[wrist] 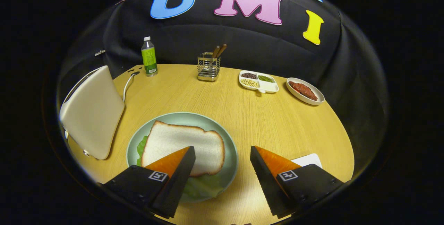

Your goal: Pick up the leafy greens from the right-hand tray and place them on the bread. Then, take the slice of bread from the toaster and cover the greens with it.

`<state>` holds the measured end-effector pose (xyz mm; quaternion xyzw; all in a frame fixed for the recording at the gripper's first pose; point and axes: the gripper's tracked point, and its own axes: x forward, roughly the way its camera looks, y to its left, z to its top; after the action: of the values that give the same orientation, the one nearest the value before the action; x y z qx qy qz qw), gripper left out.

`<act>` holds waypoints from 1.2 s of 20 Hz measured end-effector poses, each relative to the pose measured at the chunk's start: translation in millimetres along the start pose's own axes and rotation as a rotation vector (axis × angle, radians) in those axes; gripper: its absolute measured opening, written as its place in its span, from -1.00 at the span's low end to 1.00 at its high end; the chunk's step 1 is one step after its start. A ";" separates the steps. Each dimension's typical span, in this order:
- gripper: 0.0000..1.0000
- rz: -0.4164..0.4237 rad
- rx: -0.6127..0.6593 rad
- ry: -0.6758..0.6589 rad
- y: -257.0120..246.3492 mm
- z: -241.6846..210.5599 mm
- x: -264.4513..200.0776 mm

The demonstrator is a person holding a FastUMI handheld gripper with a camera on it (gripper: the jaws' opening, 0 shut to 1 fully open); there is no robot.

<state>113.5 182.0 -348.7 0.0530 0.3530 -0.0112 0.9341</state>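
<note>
At the far left, the toaster was seen standing on the surface, with no slice visible in its top from this angle. Just right of it lay the plate, on which a slice of bread was found resting over the leafy greens; green edges were seen at the slice's left side and beneath its near edge. The slice's long axis was judged to run roughly across the view, left to right.

The gripper was held with its fingers spread wide apart and nothing between them. The left one was seen overlapping the near corner of the bread; whether it touched could not be told. The right one stood over bare wood, beside a white tray.

The covering step was judged done, so any coming move would be made away from the plate, the bread lying ahead and to the left.
</note>
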 end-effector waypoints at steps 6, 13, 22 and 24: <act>0.98 0.016 0.018 -0.064 -13.4 24.4 -31.0; 0.98 0.096 0.128 -0.179 -42.1 81.6 -93.0; 0.98 0.186 0.073 -0.375 -75.5 136.1 -198.3; 0.98 0.198 0.075 -0.426 -81.5 147.8 -223.3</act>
<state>38.4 81.5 -98.5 0.1185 0.1403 0.0563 0.9814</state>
